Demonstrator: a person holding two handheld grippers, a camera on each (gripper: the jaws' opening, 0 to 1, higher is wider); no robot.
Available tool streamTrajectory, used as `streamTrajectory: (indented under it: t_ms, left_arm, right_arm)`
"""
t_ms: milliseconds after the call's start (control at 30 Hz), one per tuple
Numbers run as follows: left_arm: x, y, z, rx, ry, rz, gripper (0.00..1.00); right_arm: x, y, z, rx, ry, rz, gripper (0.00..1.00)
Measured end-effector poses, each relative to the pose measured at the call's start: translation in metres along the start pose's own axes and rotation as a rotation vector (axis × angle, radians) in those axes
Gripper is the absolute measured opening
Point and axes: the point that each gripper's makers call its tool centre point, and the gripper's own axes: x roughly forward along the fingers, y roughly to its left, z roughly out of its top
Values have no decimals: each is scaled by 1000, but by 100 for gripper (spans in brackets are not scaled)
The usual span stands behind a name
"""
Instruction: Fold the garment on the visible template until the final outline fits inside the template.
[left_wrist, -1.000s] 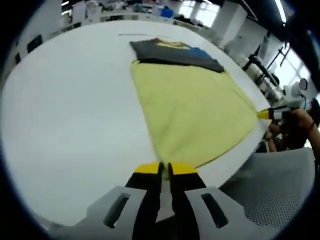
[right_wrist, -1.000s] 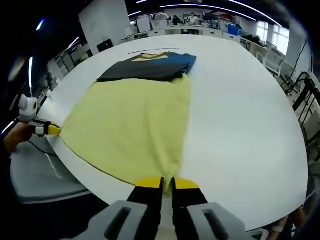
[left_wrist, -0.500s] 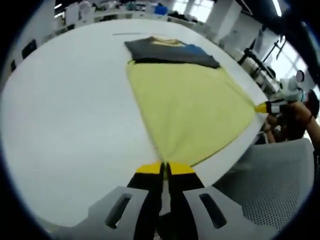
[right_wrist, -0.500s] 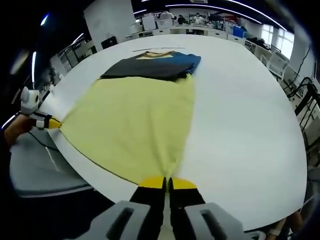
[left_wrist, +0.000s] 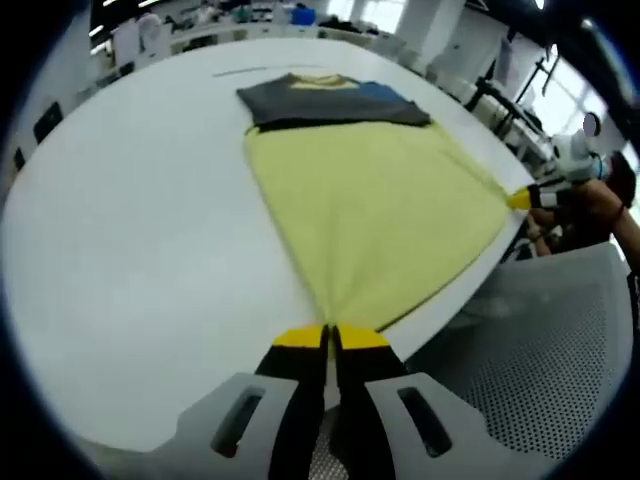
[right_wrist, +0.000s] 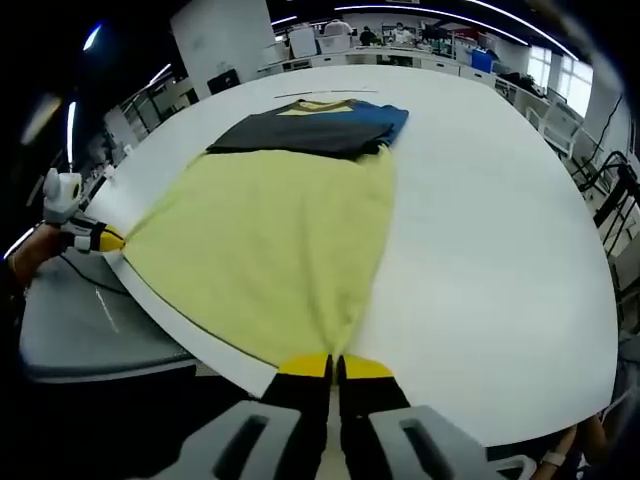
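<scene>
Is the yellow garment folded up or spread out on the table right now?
Spread out. The yellow garment lies in one wide sheet on the white table, its near corners pinched by the left hand-held gripper and right hand-held gripper.

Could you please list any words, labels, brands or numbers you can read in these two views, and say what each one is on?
None: no readable text.
The yellow garment and the dark folded clothes beyond it show no legible print.
The white table carries no label.
Both claws show plain yellow and black.

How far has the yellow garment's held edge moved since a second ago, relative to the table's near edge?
Yes. The yellow garment has been drawn back toward the person: its held edge, earlier roughly at the table rim, now hangs past it, pinched by the right gripper and left gripper.
</scene>
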Motion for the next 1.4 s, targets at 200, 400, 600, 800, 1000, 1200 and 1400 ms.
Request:
streamTrajectory:
  t_ms: [200, 400, 600, 800, 1000, 1200, 1400]
  left_arm:
    - [-5, -5, -8, 28, 8, -13, 0]
    - [-11, -8, -13, 8, 8, -45, 0]
    - [-16, -12, -18, 32, -1, -50, 0]
    - [-19, -15, -27, 69, 21, -45, 0]
    - [-22, -20, -33, 104, 47, -49, 0]
    - [-27, -28, -38, 96, 69, -88, 0]
    - [-34, -27, -30, 53, 35, -95, 0]
  right_arm:
    - [-3, 3, -5, -9, 7, -5, 0]
    - [-5, 6, -10, -7, 12, -6, 0]
    - [-7, 11, -15, -9, 20, -6, 0]
    - [-9, 16, -23, -3, 35, -2, 0]
    - [-13, 19, -29, -1, 37, 4, 0]
    - [-19, 20, -33, -9, 44, -4, 0]
    - [-26, 21, -28, -4, 33, -12, 0]
